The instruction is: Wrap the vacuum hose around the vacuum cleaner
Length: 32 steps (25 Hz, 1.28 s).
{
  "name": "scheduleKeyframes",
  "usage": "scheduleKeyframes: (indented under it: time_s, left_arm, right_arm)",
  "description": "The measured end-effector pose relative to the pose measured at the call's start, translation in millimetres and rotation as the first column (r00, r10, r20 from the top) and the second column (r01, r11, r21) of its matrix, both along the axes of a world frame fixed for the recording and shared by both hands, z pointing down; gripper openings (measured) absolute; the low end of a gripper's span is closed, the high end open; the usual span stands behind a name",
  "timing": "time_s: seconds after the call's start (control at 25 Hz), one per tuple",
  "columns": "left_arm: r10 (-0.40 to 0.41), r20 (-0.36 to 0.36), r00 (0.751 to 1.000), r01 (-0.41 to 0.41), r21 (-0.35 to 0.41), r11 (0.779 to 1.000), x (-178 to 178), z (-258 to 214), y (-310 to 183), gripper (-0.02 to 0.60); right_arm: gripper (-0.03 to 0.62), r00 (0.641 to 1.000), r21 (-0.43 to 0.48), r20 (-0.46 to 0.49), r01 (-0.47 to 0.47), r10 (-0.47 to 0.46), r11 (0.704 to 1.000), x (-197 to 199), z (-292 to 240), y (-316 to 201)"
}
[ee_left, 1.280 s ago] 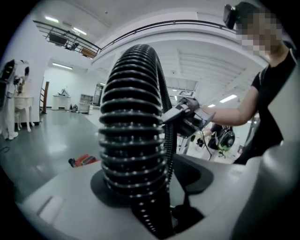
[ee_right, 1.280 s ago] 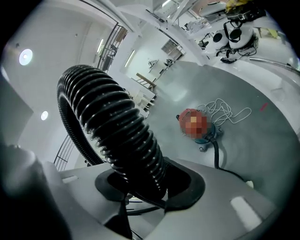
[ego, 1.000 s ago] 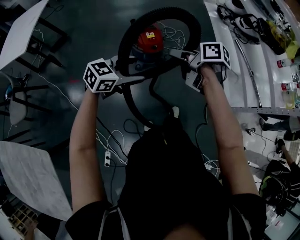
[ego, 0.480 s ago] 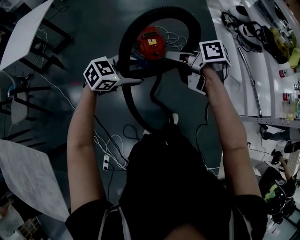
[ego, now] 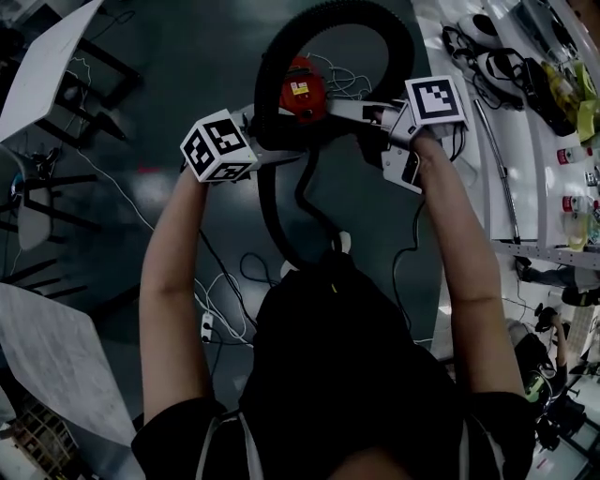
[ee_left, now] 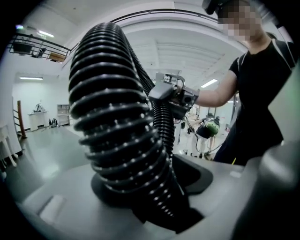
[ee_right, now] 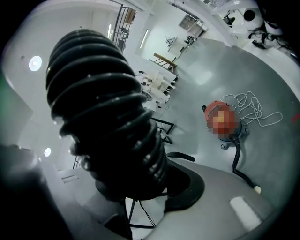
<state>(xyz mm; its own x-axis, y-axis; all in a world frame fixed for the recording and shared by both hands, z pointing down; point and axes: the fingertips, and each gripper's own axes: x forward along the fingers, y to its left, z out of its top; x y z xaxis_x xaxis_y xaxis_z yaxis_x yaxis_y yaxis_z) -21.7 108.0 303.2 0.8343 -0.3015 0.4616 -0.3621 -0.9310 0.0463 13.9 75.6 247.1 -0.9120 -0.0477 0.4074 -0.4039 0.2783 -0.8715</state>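
Your left gripper (ego: 277, 141) is on the left flank of the hose (ego: 375, 21) loop. Its jaws have just been closing with the hose between them: one pad is on the ribs and there is a gap at the other jaw, so no clamp there

Your right gripper (ego: 361, 120) is on the right flank of the loop, jaws about half closed and pinching the ribbed hose from both sides. It has a firm hold

The hose arches up and over between your two grippers, clear of the floor (ego: 169, 56). From the left gripper it drops toward your body

The vacuum cleaner (ego: 302, 91), red-topped, stands on the floor directly under the loop, between your two grippers in the head view. The hose is not touching its body, as far as I can tell

A white cord (ego: 352, 80) lies loose on the floor just beside the vacuum cleaner, on the bench side. A power strip (ego: 206, 326) lies on the floor near your left elbow

A bench (ego: 506, 187) runs along the floor's right edge. Small bottles (ego: 570, 202) stand at its far right edge, and I cannot read what is in them
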Motion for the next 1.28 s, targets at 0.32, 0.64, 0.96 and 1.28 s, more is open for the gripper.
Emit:
scheduleKeyframes:
  time_s: [0.32,0.64,0.96,1.28]
  left_arm:
    - [-0.001,0.037,0.999,0.004,-0.086,0.996,20,5,-13,0.206]
    - [-0.077,0.056,0.996,0.084,-0.153,0.985,28,4,-14,0.195]
    - [-0.175,-0.090,0.981,0.149,-0.239,0.960,32,-13,-13,0.186]
    - [-0.214,-0.131,0.968,0.174,-0.263,0.949,41,-25,-17,0.176]
  right_arm:
    - [0.173,0.999,0.025,-0.027,0.030,-0.029,0.999,13,-3,-21]
    - [0.181,0.996,0.053,-0.015,0.084,-0.084,0.995,23,2,-32]
    - [0.220,0.990,0.179,0.039,0.124,-0.133,0.976,28,-7,-39]
    - [0.178,0.989,0.240,0.079,0.104,-0.126,0.965,35,-10,-50]
